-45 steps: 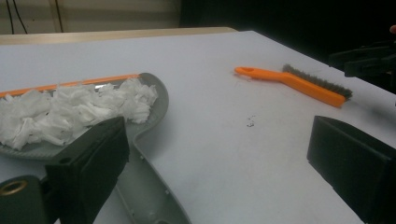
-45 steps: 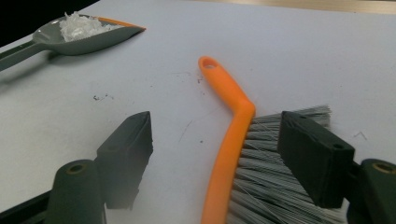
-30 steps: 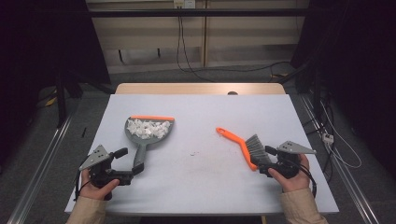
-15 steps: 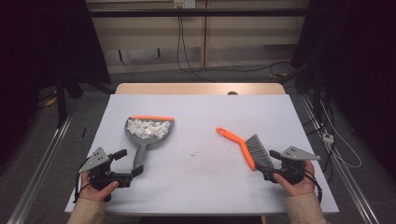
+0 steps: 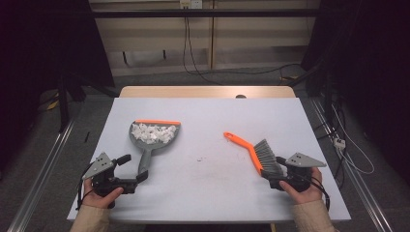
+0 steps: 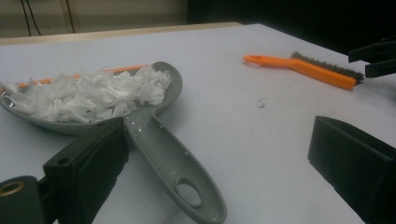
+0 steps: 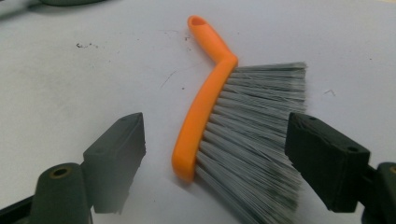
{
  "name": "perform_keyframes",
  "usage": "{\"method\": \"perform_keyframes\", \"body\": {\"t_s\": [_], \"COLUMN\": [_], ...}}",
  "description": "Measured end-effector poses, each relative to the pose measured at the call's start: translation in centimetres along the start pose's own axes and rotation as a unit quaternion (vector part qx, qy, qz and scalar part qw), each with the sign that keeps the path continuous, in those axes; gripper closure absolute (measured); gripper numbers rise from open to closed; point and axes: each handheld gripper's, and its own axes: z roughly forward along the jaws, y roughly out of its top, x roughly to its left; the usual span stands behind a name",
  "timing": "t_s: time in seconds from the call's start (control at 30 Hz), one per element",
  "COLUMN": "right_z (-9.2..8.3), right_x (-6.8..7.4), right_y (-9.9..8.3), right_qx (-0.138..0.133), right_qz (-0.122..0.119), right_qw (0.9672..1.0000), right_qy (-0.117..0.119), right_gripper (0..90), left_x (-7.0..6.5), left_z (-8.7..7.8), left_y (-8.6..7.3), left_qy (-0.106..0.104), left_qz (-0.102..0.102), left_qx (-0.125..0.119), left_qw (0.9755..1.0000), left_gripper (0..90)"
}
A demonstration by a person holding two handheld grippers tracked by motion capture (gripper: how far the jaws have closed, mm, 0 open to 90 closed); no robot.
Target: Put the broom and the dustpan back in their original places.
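The bench (image 5: 208, 111) has a white top, and a strip of wooden board (image 5: 208, 92) shows beyond its far edge. A small dark object (image 5: 240, 96) sits at the middle of that far edge; its type cannot be determined. A few dark specks (image 5: 199, 158) mark the surface near the centre. Metal rails run along the floor off the left edge (image 5: 43, 169) and the right edge (image 5: 358, 183). Black cables (image 5: 185, 29) hang from a wall socket (image 5: 189, 4) and trail across the floor behind. A white connector (image 5: 339, 142) lies on the floor off the right edge.

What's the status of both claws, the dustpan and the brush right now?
Left claw open at dustpan handle. Right claw open around brush. Paper scraps in pan. Nothing in the way.
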Motion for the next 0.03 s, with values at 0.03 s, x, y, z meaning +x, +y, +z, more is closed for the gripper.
{"method": "perform_keyframes", "body": {"t_s": [0.03], "right_z": [0.04], "right_x": [0.07], "right_y": [-0.01], "right_qx": [0.002], "right_qz": [-0.001], "right_qw": [1.0000], "right_qy": [-0.001], "right_gripper": [20.0], "left_x": [0.00], "left_z": [0.03], "left_y": [0.00], "left_qy": [-0.001], "left_qz": [-0.001], "left_qx": [0.000], "left_qw": [1.0000], "left_gripper": [4.9]}}
